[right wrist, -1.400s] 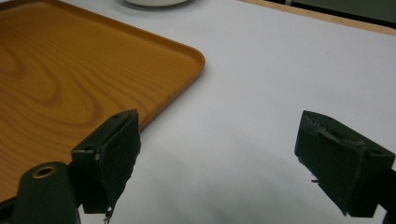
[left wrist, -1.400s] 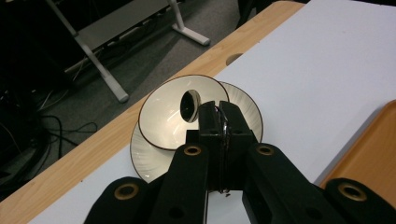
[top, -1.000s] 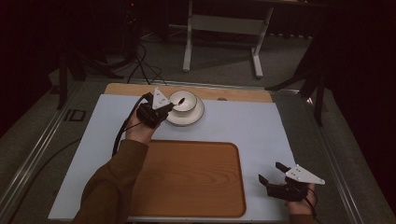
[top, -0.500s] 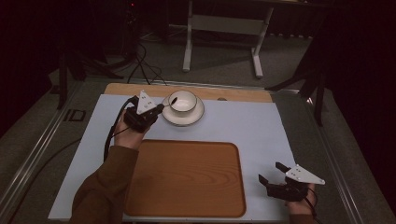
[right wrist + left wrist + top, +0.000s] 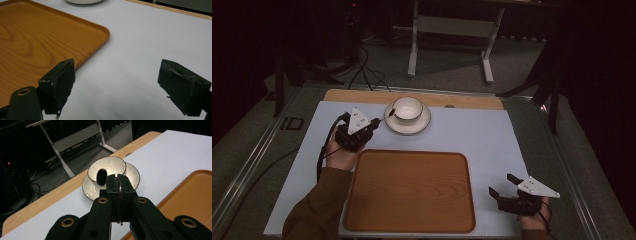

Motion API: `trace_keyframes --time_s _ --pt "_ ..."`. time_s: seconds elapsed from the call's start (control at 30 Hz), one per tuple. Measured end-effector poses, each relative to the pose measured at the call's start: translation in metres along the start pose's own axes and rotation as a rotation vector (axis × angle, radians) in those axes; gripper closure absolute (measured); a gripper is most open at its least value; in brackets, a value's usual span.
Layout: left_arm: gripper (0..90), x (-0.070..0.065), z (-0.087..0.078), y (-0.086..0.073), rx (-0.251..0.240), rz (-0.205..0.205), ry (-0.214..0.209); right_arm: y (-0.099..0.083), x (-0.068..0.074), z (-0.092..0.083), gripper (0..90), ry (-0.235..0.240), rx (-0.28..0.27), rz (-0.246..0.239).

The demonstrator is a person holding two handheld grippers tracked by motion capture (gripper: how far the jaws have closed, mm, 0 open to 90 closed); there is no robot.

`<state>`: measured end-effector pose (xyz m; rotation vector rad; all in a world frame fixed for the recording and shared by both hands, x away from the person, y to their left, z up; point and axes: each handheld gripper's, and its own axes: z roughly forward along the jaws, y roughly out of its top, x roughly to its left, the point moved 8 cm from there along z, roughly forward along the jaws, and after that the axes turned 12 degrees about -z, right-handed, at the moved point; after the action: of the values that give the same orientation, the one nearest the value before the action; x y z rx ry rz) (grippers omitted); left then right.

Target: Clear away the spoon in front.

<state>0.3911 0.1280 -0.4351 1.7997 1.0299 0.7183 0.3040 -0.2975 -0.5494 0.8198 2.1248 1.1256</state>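
High view: the wooden tray (image 5: 412, 192) lies on the white table top (image 5: 482, 135), and everything else sits around it. Beyond the tray's far left corner stands a white cup (image 5: 407, 108) on a white saucer (image 5: 408, 124). The left gripper (image 5: 377, 123) hovers just beyond that same corner, with its tip close to the saucer's near left edge. Its jaws are pressed together on a thin spoon (image 5: 388, 116), whose dark bowl reaches up over the cup's rim. In the left gripper view the spoon's handle (image 5: 120, 195) runs as a slim metal strip between the two closed black jaws, and its dark oval bowl shows against the inside of the cup (image 5: 110, 167), with the tray's edge (image 5: 190, 195) off to the right. The right gripper (image 5: 503, 184) rests off the tray's near right corner, well apart from the cup. Its jaws stand wide apart over bare table in the right gripper view, with nothing between them (image 5: 117, 85), beside the tray's corner (image 5: 50, 37).
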Motion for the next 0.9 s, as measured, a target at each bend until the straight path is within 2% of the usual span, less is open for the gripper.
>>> trace_keyframes --time_s 0.47,0.9 --pt "88.9 0.003 -0.014 -0.021 0.002 -0.026 0.014 0.000 0.000 0.000 14.3 -0.003 -0.003 0.001" --pt "88.9 0.007 -0.026 -0.033 0.006 -0.031 0.037 0.000 0.000 0.000 14.3 -0.003 -0.002 0.001"
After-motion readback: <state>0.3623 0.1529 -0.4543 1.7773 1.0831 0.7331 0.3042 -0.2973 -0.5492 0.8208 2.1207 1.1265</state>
